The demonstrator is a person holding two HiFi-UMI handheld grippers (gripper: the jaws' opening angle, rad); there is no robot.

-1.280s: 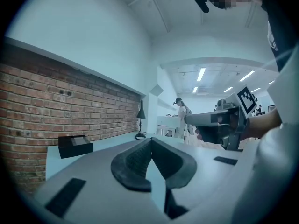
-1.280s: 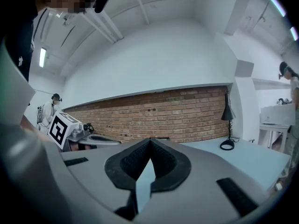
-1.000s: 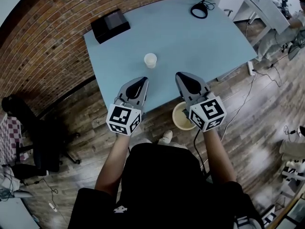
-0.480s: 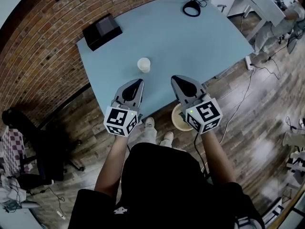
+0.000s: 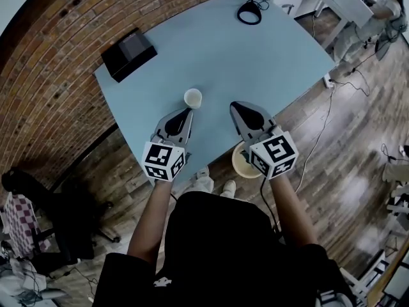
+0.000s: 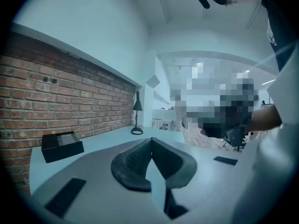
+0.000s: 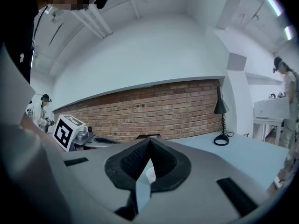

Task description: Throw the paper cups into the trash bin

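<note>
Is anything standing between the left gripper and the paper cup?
Nothing visible does. The paper cup stands on the table just ahead of the left gripper; the black box lies well aside.

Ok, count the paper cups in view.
1. The paper cup stands upright on the blue table, just beyond the left gripper. The right gripper hides part of the trash bin.

Lab-like office, brick wall [image 5: 51, 75], blue table [image 5: 255, 62], desk lamp [image 5: 249, 11]
</note>
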